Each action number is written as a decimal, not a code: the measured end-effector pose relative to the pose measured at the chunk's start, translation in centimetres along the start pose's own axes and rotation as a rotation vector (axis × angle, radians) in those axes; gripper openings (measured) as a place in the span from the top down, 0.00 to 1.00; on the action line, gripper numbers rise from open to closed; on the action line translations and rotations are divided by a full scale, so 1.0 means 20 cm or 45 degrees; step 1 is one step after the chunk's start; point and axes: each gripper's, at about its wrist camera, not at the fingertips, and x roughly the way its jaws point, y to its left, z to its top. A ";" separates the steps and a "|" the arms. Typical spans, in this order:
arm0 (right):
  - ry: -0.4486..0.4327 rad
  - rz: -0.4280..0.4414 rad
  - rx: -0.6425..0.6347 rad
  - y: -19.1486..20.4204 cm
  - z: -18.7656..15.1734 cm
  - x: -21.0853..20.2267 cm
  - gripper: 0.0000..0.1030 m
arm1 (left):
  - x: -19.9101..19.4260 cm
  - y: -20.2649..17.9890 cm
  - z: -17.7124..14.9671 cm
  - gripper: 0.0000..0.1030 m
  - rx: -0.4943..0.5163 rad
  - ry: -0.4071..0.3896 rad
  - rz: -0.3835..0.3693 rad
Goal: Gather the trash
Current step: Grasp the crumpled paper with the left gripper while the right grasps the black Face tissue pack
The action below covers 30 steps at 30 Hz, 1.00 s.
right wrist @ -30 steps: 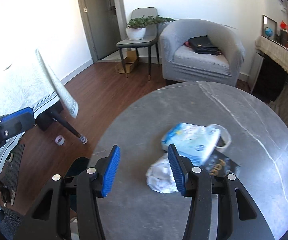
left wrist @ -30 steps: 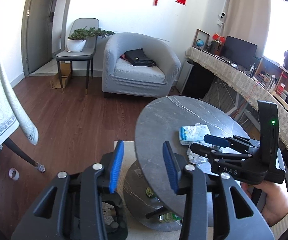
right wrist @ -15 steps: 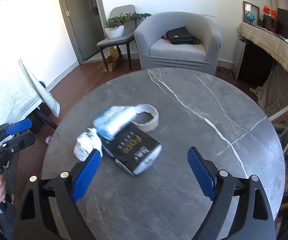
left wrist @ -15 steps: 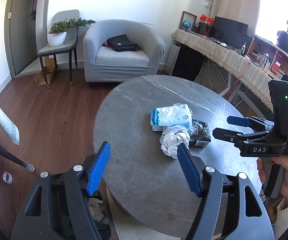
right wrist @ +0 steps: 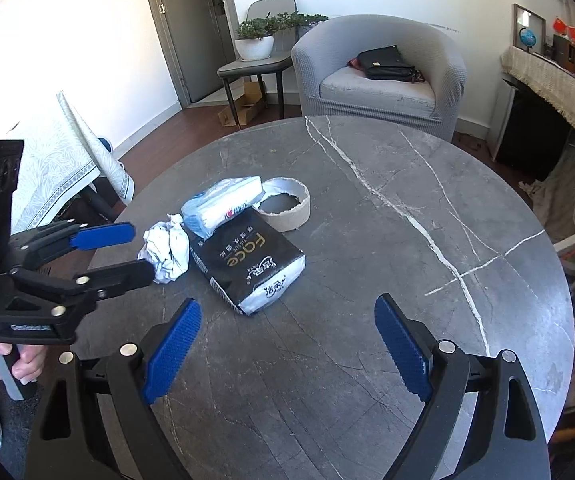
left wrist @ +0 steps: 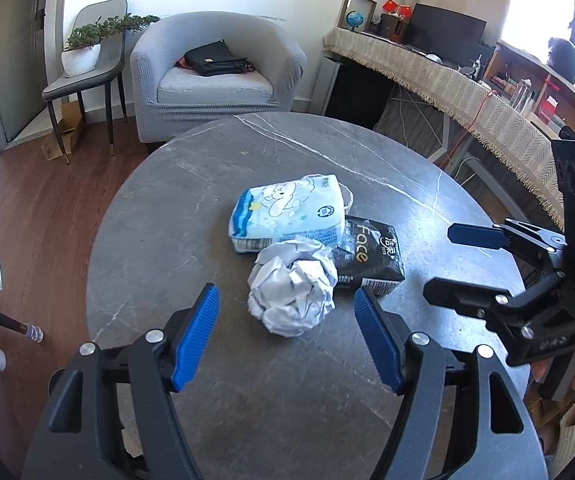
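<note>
Both claws have just spread wide with nothing between them, the left claw (left wrist: 287,334) now framing the crumpled paper ball (left wrist: 292,286) on the desk (left wrist: 167,240) beside the black tissue pack (left wrist: 369,258), the right claw (right wrist: 287,350) short of that pack, so a pickup looks imminent.

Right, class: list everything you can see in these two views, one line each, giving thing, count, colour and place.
crumpled paper ball: one, white, on the table nearest the left tool
blue tissue pack: one, pale blue, behind the ball
black tissue pack: one, black, beside the ball
tape roll: one, whitish, behind the packs
round table: one, grey marble
armchair: one, grey, beyond the table
black bag: one, on the armchair
potted plant: one, green, on a chair
left tool: open, blue pads
right tool: open, blue pads
</note>
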 end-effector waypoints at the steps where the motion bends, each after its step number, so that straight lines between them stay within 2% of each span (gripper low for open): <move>1: 0.012 0.004 -0.007 0.00 0.00 0.01 0.13 | 0.01 0.00 0.00 0.29 -0.005 0.001 -0.002; 5: 0.058 0.024 -0.056 0.01 0.01 0.06 0.13 | 0.06 0.02 0.01 0.32 -0.049 0.024 -0.013; 9: 0.042 0.081 -0.118 0.04 0.04 0.08 0.13 | 0.08 0.05 0.00 0.50 -0.064 0.042 -0.021; 12: 0.065 0.085 -0.162 0.06 0.06 0.12 0.13 | 0.05 0.07 0.00 0.54 -0.062 0.040 -0.032; 17: 0.093 0.106 -0.242 0.11 0.10 0.17 0.13 | -0.03 0.07 0.00 0.55 -0.026 0.021 -0.047; 23: 0.142 0.091 -0.313 0.15 0.14 0.22 0.13 | -0.11 0.10 0.01 0.54 -0.054 0.008 -0.114; 30: 0.193 0.068 -0.371 0.18 0.20 0.30 0.13 | -0.18 0.12 -0.01 0.54 -0.054 -0.013 -0.103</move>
